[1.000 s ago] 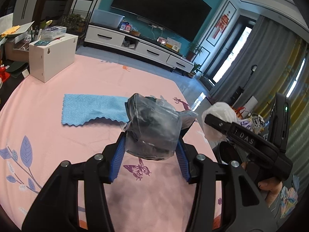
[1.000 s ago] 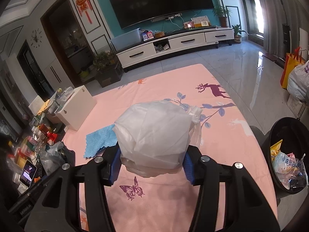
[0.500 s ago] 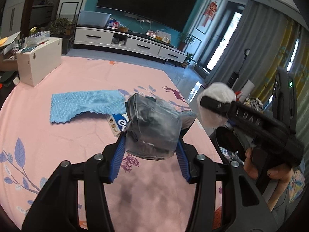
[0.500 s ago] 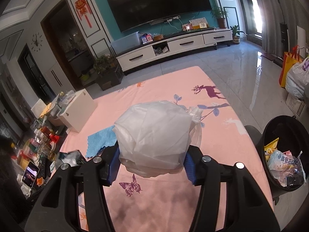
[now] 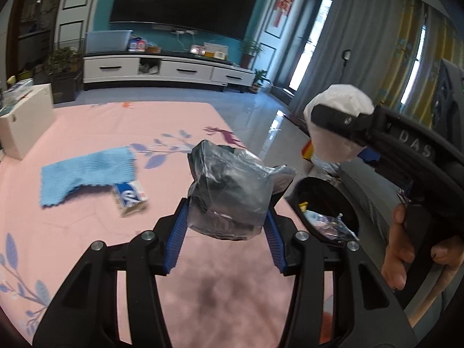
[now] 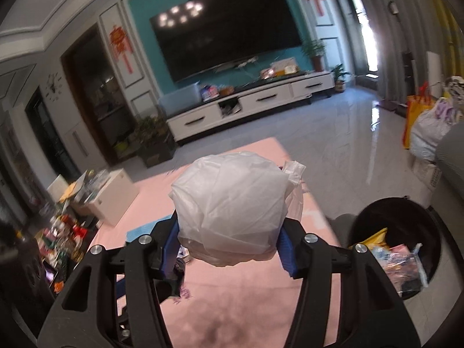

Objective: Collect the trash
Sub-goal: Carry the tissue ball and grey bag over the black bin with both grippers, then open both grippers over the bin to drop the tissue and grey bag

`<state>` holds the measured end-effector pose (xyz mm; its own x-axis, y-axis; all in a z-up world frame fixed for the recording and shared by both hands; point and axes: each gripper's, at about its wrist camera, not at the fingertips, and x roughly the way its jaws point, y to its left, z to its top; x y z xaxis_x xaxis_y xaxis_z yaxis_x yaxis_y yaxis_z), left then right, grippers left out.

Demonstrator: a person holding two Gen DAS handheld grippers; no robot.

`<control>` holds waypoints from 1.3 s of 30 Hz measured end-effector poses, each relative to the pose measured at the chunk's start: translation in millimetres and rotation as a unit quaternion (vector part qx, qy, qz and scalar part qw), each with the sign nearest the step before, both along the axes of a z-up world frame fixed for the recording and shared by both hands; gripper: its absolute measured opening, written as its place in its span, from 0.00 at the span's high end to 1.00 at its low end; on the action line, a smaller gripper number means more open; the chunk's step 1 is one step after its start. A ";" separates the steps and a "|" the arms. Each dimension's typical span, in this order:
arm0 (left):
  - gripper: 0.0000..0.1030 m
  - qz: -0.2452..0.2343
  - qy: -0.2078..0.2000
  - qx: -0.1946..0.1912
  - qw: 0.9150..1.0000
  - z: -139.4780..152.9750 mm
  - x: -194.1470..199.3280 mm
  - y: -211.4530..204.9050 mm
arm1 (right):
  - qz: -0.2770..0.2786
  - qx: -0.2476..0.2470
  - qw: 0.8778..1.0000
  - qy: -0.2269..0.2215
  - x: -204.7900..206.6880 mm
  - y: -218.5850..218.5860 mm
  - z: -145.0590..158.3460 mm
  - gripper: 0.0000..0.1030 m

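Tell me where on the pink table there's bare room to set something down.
Free: the pink table between the blue cloth and the near edge, and the far stretch beyond the cloth toward the TV stand. Crowded: the cloth with the small carton at its edge, and the white box at the left corner.

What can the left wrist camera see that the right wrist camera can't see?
Only the left wrist view shows the left gripper squeezing a grey plastic bag, a small blue-and-white packet on the pink cloth, and the person's hand. Only the right wrist view shows the wall clock and the orange bag. Both show the white bag, the black bin, the blue cloth and the television.
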<state>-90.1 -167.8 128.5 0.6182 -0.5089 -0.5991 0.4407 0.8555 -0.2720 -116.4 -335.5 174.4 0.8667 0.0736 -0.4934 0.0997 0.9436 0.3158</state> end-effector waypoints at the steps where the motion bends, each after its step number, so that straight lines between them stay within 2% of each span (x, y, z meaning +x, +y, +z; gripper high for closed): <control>1: 0.51 -0.008 -0.001 0.001 1.000 0.1 -0.3 -10.1 | -0.013 0.000 1.000 -0.005 -5.0 -8.6 1.9 0.44; 5: 0.51 -0.027 -0.005 0.006 1.000 -0.2 1.2 -40.8 | -0.058 0.003 0.998 -0.012 -20.0 -40.5 4.3 0.43; 10: 0.51 -0.066 0.002 -0.006 0.998 -3.3 2.3 -81.6 | -0.129 0.010 0.992 -0.009 -37.9 -81.0 -0.5 0.43; 15: 0.51 -0.104 0.014 -0.017 0.994 -8.3 8.9 -129.1 | -0.197 0.026 0.980 0.000 -57.7 -121.0 -11.8 0.43; 20: 0.51 -0.142 0.045 -0.028 0.988 -25.5 20.3 -168.8 | -0.259 0.035 0.965 0.023 -70.1 -151.6 -28.0 0.43; 28: 0.51 -0.188 0.084 -0.015 0.978 -56.4 28.8 -218.4 | -0.308 0.064 0.947 0.065 -74.5 -180.5 -60.5 0.43; 31: 0.51 -0.200 0.112 -0.016 0.973 -69.7 34.6 -231.6 | -0.320 0.071 0.941 0.089 -71.4 -191.0 -73.7 0.43; 39: 0.51 -0.208 0.161 0.007 0.965 -106.8 41.6 -261.9 | -0.344 0.095 0.924 0.138 -64.5 -212.4 -105.5 0.43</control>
